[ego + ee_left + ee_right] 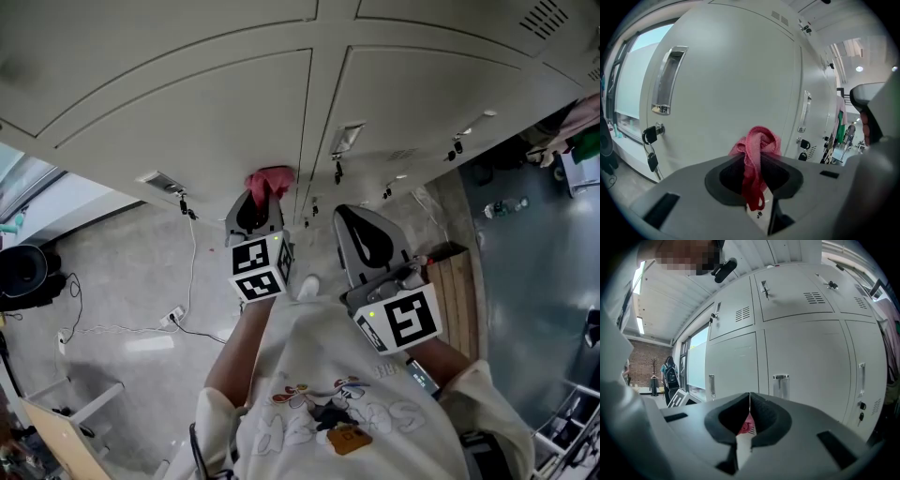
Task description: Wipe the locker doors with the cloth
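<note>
Two pale grey metal locker doors [187,122] ahead, and the wiping looks barely begun.
The left gripper [260,208] pinches a bunched pink-red terry cloth [757,140], raised close to the doors, contact unclear. The right gripper [749,398] is pressed together on nothing. No wiped streaks show, so most of the job likely remains.

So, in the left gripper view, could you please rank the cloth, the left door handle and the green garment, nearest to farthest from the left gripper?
1. Cloth, centre, clamped by the left gripper.
2. Door handle, upper left, on the locker door ahead.
3. Green garment, far right, down the row.
</note>
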Tool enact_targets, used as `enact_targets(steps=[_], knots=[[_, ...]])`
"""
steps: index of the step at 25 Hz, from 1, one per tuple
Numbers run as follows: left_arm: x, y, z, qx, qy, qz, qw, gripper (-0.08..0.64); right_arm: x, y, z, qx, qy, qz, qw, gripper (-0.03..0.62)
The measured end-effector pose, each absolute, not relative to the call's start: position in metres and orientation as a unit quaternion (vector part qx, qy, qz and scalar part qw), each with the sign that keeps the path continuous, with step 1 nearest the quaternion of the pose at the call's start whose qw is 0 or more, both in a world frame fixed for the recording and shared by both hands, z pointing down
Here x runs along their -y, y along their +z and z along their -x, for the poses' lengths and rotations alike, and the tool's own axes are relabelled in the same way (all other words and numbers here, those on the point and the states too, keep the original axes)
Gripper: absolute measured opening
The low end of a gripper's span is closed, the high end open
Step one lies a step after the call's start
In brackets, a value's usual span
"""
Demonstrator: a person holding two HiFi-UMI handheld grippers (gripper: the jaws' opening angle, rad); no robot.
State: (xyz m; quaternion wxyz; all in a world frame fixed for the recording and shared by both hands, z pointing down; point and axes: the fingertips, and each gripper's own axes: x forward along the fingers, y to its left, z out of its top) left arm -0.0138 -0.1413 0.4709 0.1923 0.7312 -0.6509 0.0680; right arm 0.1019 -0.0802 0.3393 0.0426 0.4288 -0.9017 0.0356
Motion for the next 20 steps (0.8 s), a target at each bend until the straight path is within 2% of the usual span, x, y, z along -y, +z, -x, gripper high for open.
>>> enact_targets(steps=[12,20], knots=[[0.144,0.474,0.004,0.665,0.090,-0.735,0.095,0.095,0.082,0.366,-0.108,0.900,0.046,-0.429,0.065,0.009],[0.148,0.483,-0.011,0.660,0.090,-0.743,0.067,0.095,0.082,0.369,-0.114,0.897,0.046,-0.434,0.071,0.009]])
